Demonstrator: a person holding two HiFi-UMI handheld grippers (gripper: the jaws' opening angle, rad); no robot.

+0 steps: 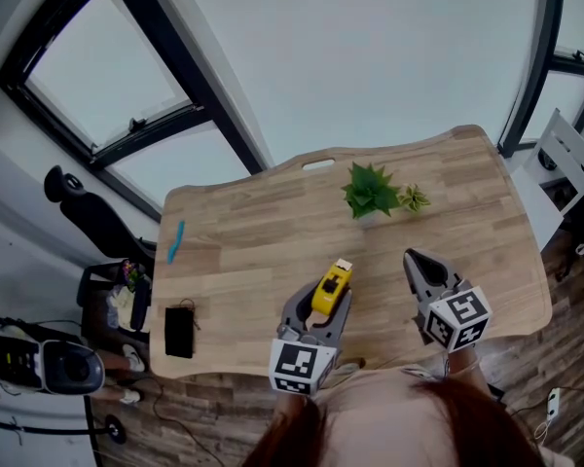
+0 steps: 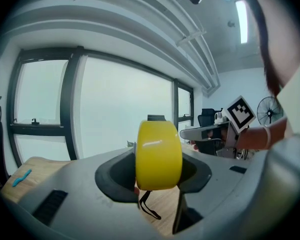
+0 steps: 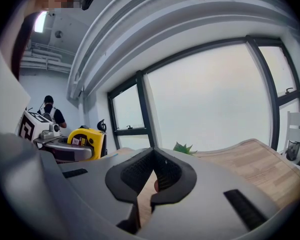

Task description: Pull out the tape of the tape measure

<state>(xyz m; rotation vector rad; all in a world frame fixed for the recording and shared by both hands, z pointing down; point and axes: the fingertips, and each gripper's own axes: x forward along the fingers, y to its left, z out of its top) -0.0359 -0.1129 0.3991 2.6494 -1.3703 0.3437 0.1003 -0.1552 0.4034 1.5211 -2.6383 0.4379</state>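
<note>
A yellow tape measure [image 1: 331,288] is held above the near part of the wooden table [image 1: 243,232], with my left gripper [image 1: 323,305] shut on it. In the left gripper view the yellow case [image 2: 159,154] stands upright between the two jaws of the left gripper [image 2: 155,176], and a black wrist loop hangs below it. My right gripper [image 1: 416,264] hovers to its right, shut and empty, apart from the tape measure. In the right gripper view the right gripper [image 3: 152,176] has its pads together, and the tape measure [image 3: 87,140] shows at the left. No tape shows outside the case.
A small green potted plant [image 1: 372,193] stands at the table's far middle. A blue object [image 1: 175,241] and a flat black object [image 1: 179,331] lie near the left edge. A black office chair [image 1: 88,212] stands at the left, a white chair [image 1: 569,159] at the right.
</note>
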